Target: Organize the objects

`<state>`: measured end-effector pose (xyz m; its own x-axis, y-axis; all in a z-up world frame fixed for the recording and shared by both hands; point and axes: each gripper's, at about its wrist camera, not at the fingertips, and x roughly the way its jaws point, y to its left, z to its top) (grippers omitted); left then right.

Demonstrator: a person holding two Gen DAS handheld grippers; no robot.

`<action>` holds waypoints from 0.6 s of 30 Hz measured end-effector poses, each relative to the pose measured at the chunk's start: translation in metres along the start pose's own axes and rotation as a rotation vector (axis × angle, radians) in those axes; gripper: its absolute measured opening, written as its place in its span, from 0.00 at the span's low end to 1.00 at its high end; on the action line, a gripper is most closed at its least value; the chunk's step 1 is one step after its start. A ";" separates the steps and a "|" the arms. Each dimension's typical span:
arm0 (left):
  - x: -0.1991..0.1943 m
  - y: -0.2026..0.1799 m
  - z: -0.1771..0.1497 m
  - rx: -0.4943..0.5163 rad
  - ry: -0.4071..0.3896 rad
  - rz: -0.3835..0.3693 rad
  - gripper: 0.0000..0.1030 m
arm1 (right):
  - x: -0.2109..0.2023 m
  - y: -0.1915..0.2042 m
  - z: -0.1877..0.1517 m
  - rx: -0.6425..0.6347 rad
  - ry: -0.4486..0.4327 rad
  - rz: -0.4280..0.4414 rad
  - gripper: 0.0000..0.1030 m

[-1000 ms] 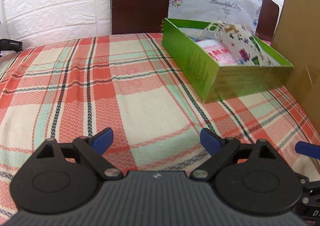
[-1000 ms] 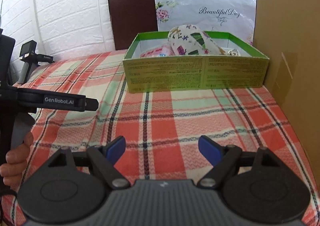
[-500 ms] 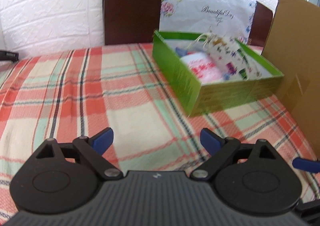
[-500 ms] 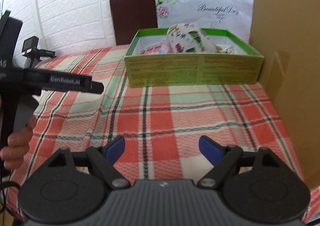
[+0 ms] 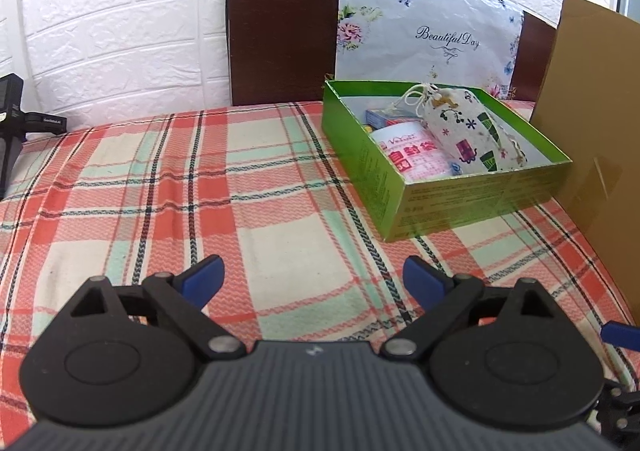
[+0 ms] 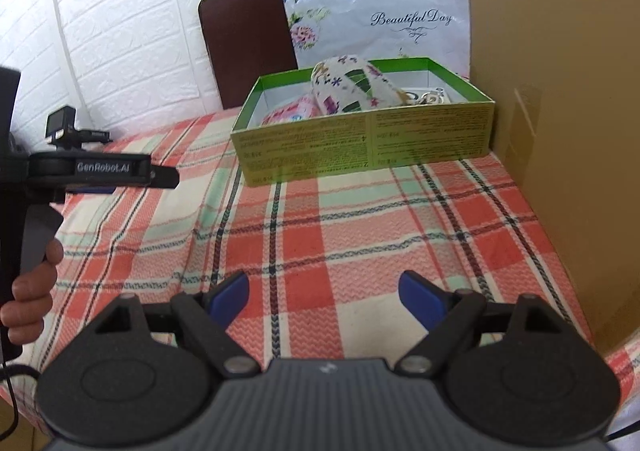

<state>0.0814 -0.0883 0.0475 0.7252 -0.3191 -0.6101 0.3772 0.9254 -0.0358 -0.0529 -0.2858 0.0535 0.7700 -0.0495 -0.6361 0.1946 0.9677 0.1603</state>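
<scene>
Both tools open and empty, left tool and right tool above bare plaid bench; pouch, pink pack already in green box by cardboard; sorting apparently finished, next likely only withdrawal.

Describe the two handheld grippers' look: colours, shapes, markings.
Both match: a ribbed dark-grey body, two round black discs, black linkage arms with silver pivot pins, blue pads. See the left gripper and the right gripper. From the side, the left one shows white "GenRobot.AI" lettering, a grey trigger and a black cable.
</scene>
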 end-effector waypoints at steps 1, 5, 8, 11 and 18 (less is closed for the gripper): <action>-0.001 -0.001 0.000 0.001 0.002 0.002 0.95 | 0.000 -0.001 -0.001 0.003 0.001 0.003 0.83; -0.006 -0.007 -0.001 0.017 0.001 0.007 0.98 | -0.003 -0.003 -0.003 0.017 -0.001 0.016 0.83; -0.010 -0.013 0.000 0.030 -0.004 0.013 1.00 | -0.007 -0.004 -0.005 0.022 -0.012 0.020 0.83; -0.012 -0.019 0.002 0.037 -0.004 0.017 1.00 | -0.010 -0.008 -0.006 0.035 -0.021 0.019 0.83; -0.015 -0.025 0.001 0.037 0.006 0.019 1.00 | -0.011 -0.012 -0.008 0.052 -0.024 0.035 0.83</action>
<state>0.0619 -0.1072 0.0586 0.7291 -0.3008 -0.6148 0.3851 0.9228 0.0052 -0.0683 -0.2946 0.0527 0.7910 -0.0221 -0.6114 0.1981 0.9548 0.2217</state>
